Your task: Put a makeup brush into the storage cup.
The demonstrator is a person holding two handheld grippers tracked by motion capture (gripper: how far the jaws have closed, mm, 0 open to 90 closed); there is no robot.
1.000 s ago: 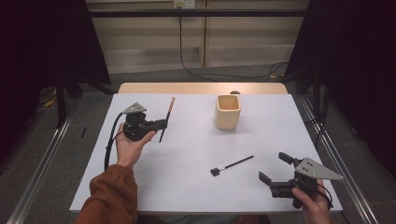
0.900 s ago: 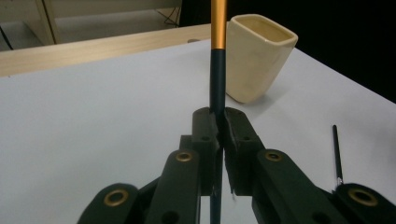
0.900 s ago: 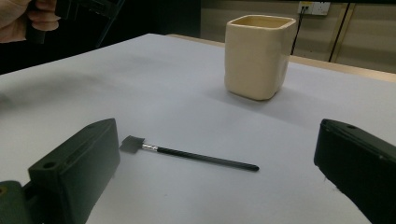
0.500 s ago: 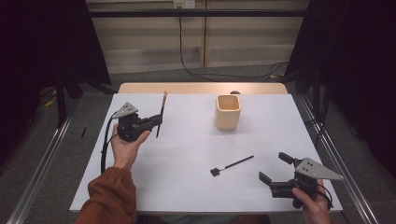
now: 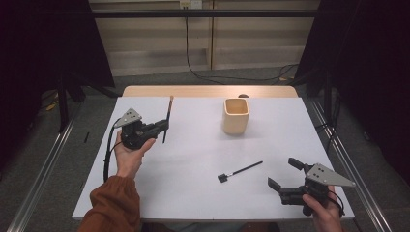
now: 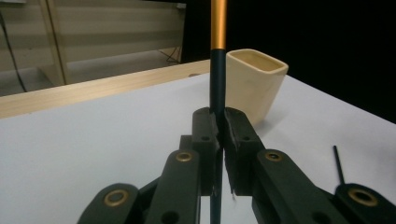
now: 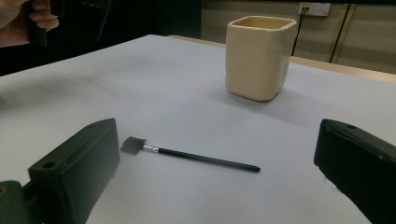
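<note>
The left gripper [image 5: 163, 126] is clamped on a thin brush [image 5: 167, 117]. In the left gripper view its two jaws press together on the dark shaft, and the brush [image 6: 217, 74] stands almost upright between them, with an orange upper part above the pads and a short dark end going down below them. The grip sits low on the shaft, so most of the length is above the jaws.

I judge the brush to be very light and stiff, a narrow rod with a smooth, maybe lacquered surface. It can slip or turn between the pads if the hand swings fast, because the long free end works like a lever. A hold closer to the middle of the shaft would keep it steadier; the brush head should not be squeezed.

Beyond the left gripper, to its right and a little farther away, stands the cup [image 5: 236, 115], cream coloured, with thick walls and an open top. It looks heavy enough not to tip from a light touch of the brush.

Farther off, nearer to the person, a second brush [image 5: 240, 170] lies flat on the table [image 5: 193, 193], with its small square head [image 7: 132, 145] pointing left. Just behind it the right gripper [image 5: 286, 173] waits low over the table, jaws wide apart and holding nothing.
</note>
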